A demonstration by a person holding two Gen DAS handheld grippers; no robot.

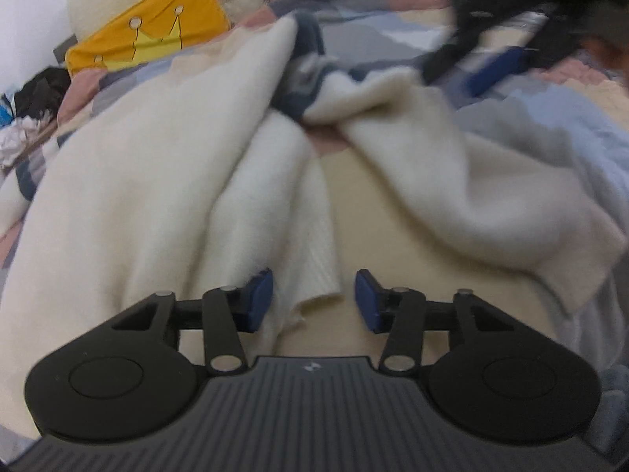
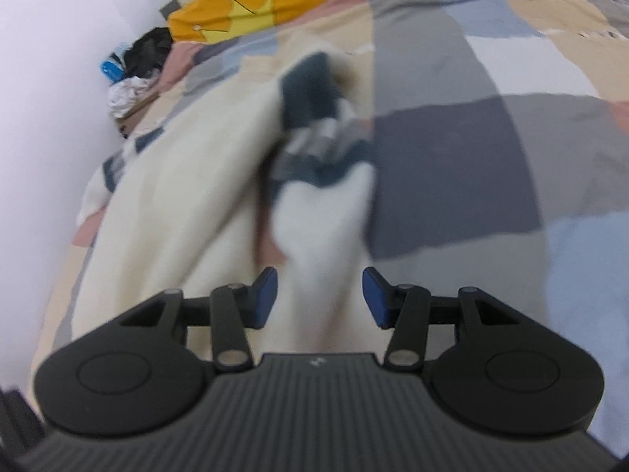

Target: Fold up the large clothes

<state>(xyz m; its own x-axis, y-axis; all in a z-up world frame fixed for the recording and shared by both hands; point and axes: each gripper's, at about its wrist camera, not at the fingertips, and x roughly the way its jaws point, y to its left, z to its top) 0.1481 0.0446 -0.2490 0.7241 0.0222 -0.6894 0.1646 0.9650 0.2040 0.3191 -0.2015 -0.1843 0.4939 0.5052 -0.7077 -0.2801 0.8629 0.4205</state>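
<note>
A cream sweater [image 1: 129,204] with a dark blue and grey striped part [image 1: 302,78] lies crumpled on a patchwork bedcover [image 1: 558,118]. My left gripper [image 1: 314,301] is open just above it, and a cream hem edge [image 1: 318,287] lies between its blue pads [image 1: 261,299] without being pinched. In the left wrist view my right gripper [image 1: 483,67] shows blurred at the upper right. In the right wrist view the right gripper [image 2: 320,299] is open over a white fold of the sweater [image 2: 314,244] that runs up to the striped part [image 2: 314,137]. Its pads do not press the cloth.
A yellow pillow with a crown print [image 1: 157,27] [image 2: 243,8] leans at the head of the bed. A heap of black and white items [image 2: 137,67] sits by the pale wall [image 2: 39,137] on the left. The bedcover [image 2: 452,137] spreads bare to the right.
</note>
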